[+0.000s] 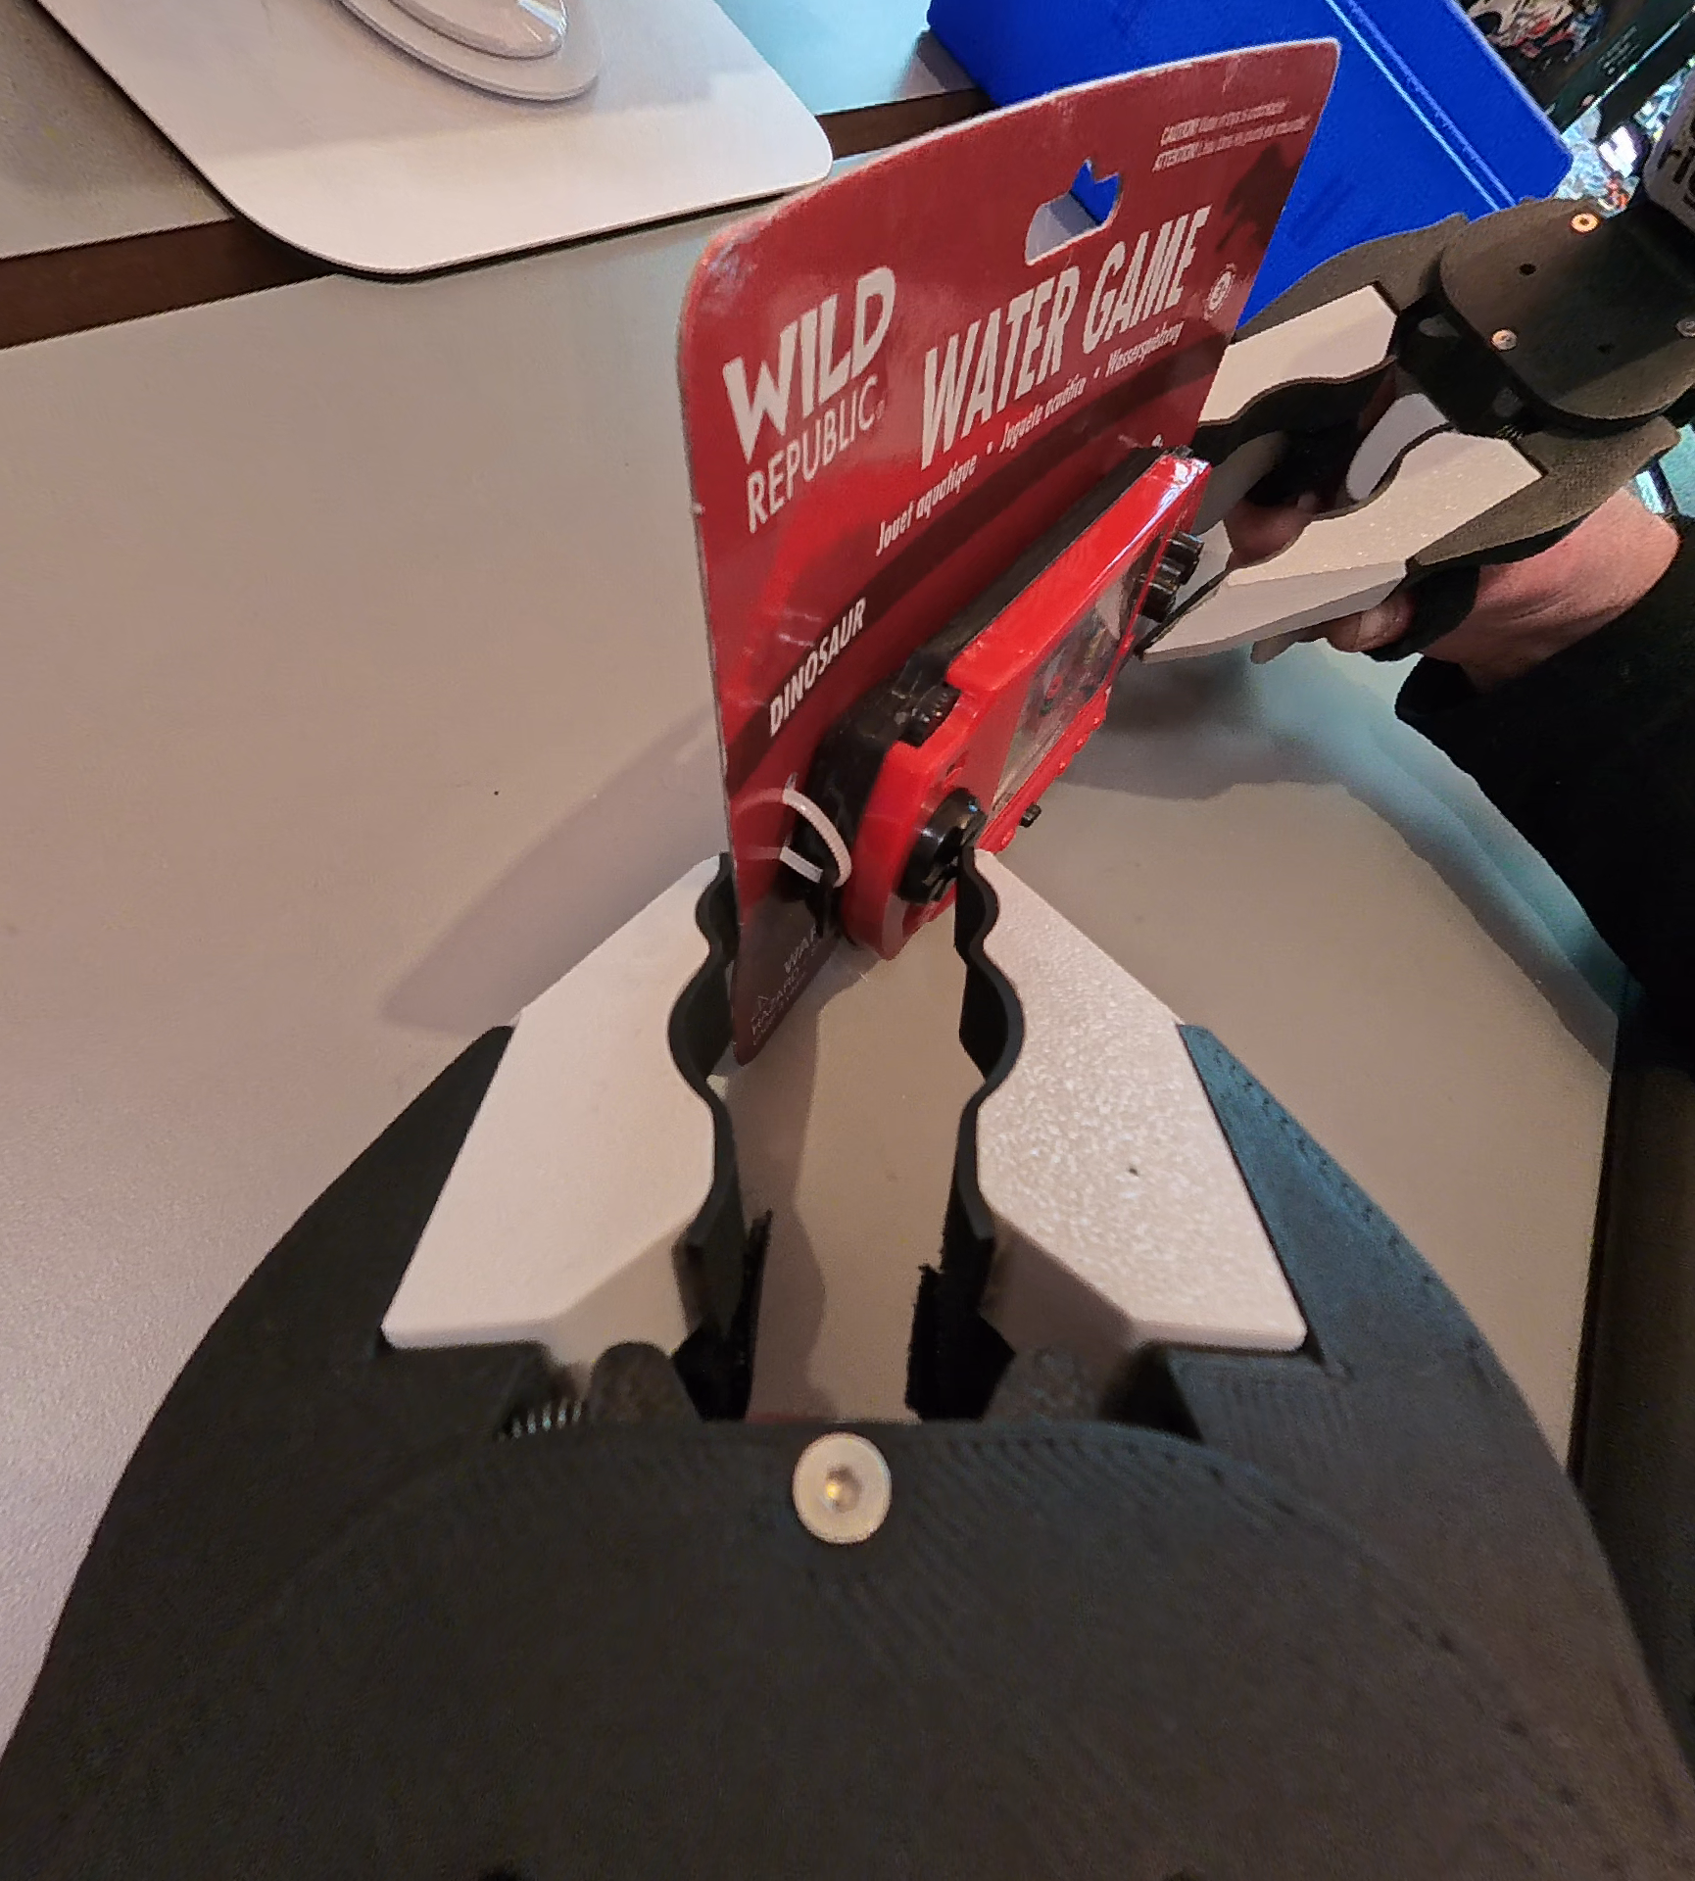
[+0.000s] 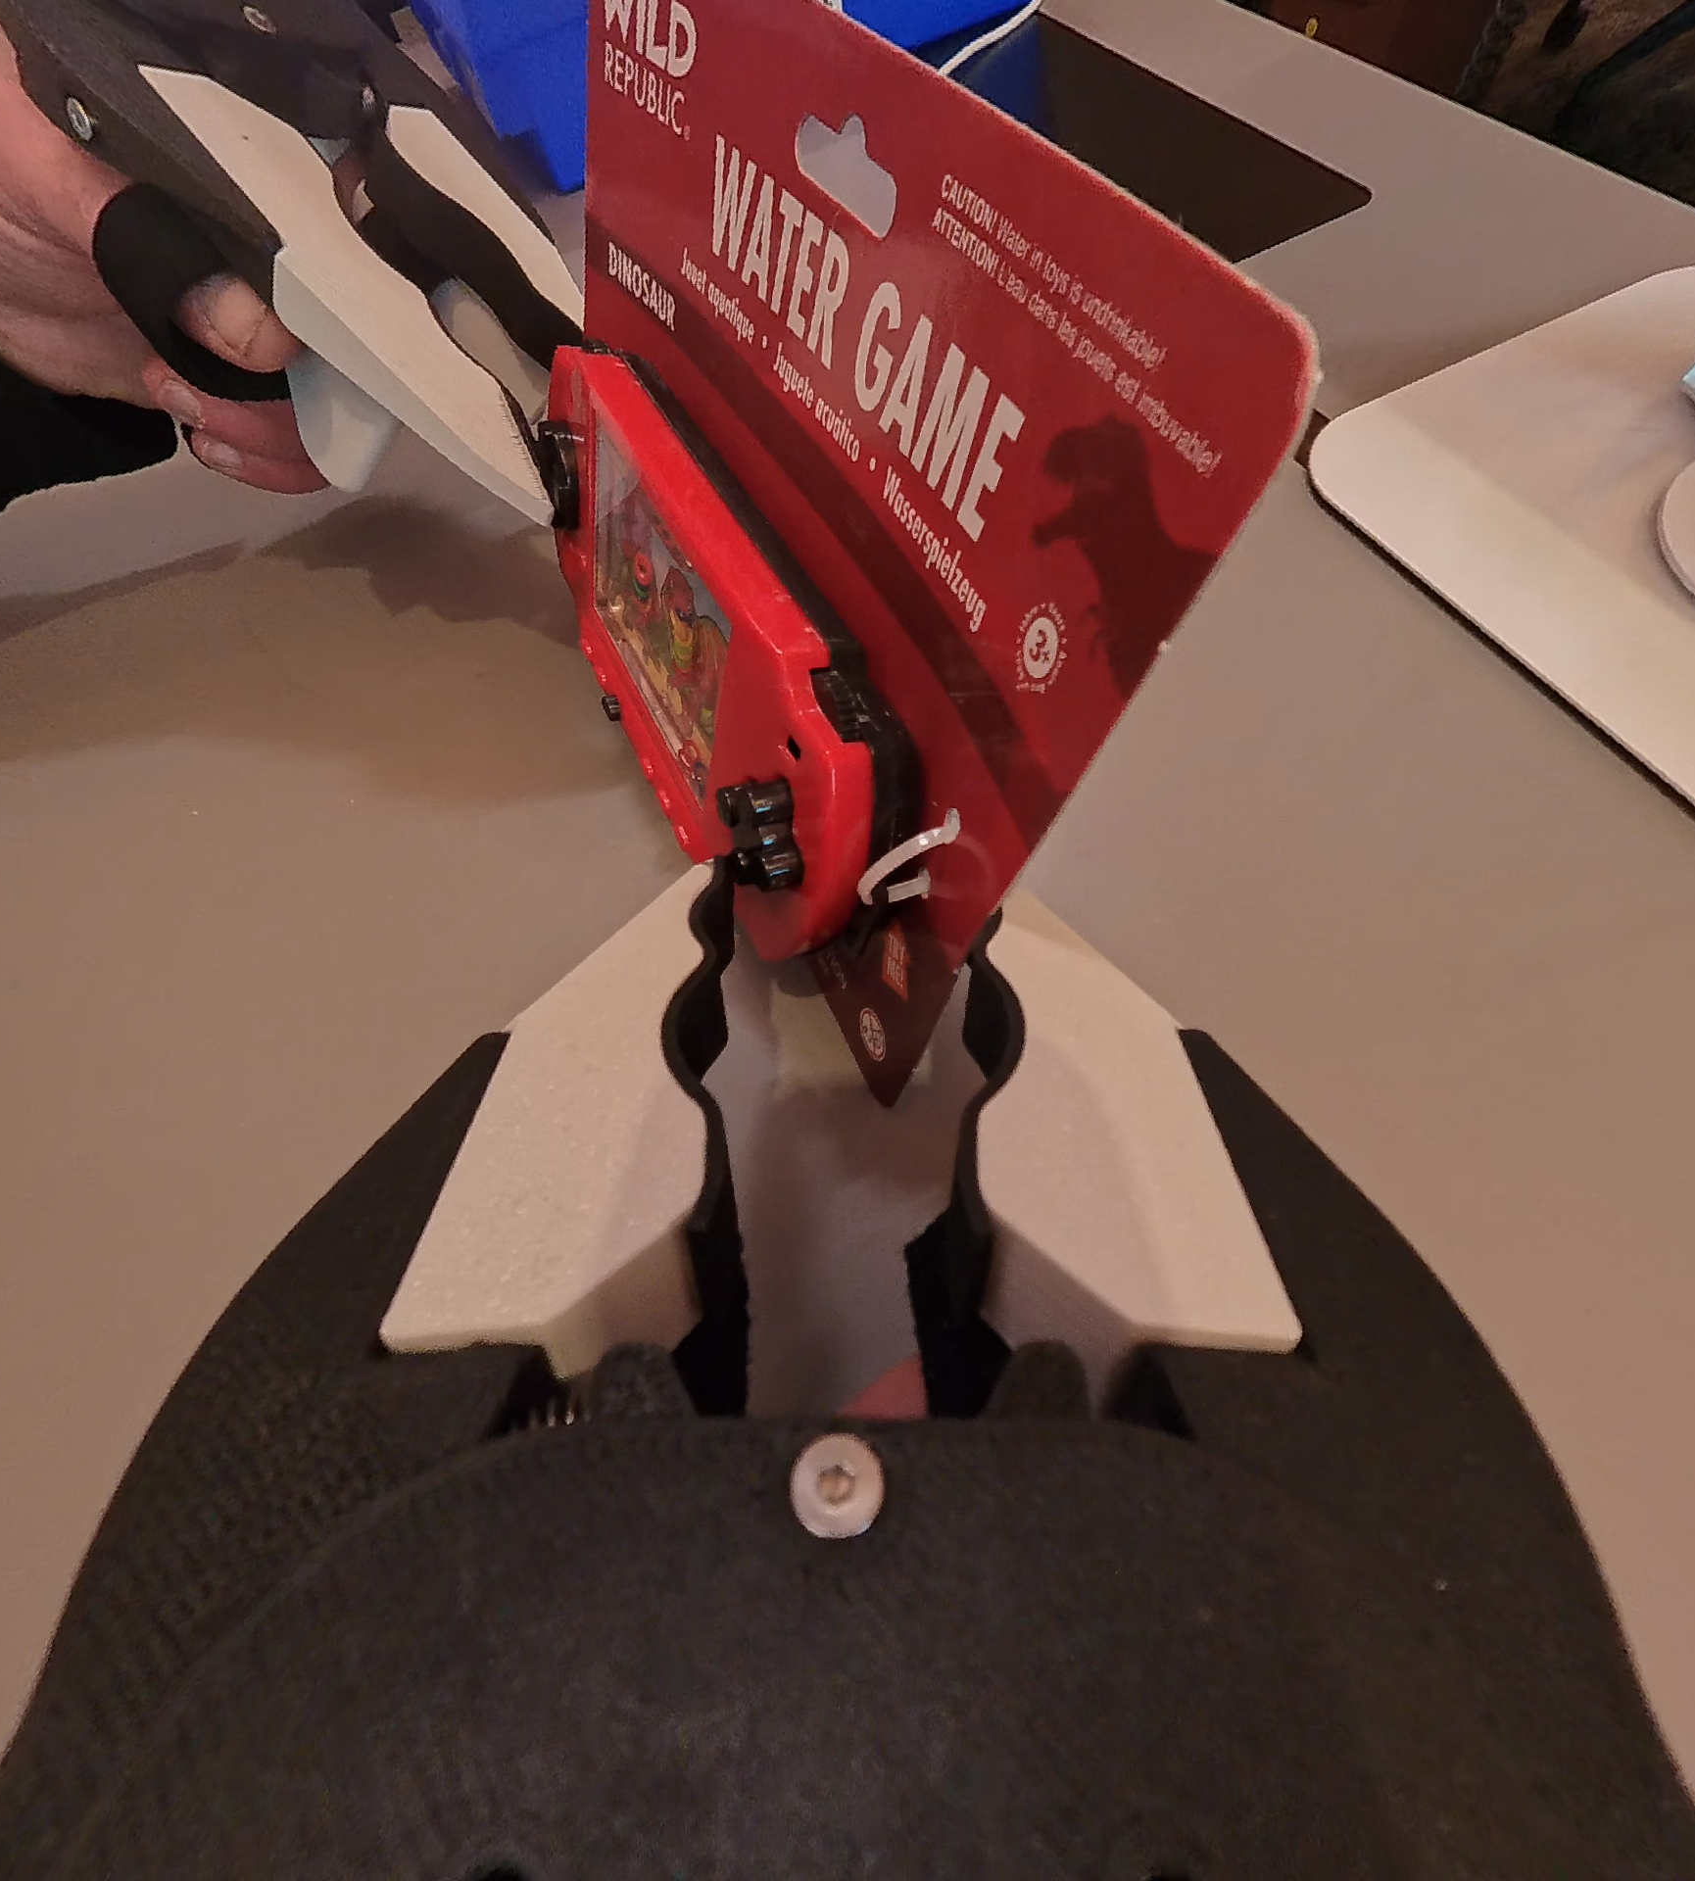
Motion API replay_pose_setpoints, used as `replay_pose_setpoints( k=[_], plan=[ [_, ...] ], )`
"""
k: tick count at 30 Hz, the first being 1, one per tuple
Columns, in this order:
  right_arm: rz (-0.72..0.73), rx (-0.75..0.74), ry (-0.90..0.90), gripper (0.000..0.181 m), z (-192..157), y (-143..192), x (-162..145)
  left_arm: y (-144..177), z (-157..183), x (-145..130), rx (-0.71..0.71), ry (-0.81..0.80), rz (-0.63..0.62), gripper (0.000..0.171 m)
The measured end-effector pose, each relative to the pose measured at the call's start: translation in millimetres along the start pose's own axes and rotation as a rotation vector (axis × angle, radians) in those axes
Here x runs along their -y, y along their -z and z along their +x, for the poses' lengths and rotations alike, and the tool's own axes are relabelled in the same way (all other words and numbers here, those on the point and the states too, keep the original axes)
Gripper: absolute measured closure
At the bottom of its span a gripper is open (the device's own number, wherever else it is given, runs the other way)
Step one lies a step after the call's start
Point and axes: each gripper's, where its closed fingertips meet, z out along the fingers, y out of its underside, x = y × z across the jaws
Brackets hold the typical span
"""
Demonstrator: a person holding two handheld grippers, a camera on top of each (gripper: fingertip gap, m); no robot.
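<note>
Black-padded fingers of the left gripper (image 1: pixel 849 896) close on one end of a red toy game (image 1: pixel 1016 713) tied to its red backing card (image 1: pixel 945 336), both held upright above the grey table (image 1: pixel 263 662). At two o'clock in that view, the right gripper (image 1: pixel 1184 570) reaches in level and clamps the toy's far end, a person's hand (image 1: pixel 1434 601) wrapped around its grip. A white mat (image 1: pixel 436 153) lies at eleven o'clock, a blue bin (image 1: pixel 1383 112) at one.
</note>
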Motion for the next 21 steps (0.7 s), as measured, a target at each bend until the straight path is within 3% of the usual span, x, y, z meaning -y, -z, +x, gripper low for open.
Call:
replay_pose_setpoints(
  k=[21],
  plan=[
    [0.023,-0.030,-0.083,0.134,9,6,-1,-10,6,0,0.030,-0.168,0.104,0.131]
  ],
)
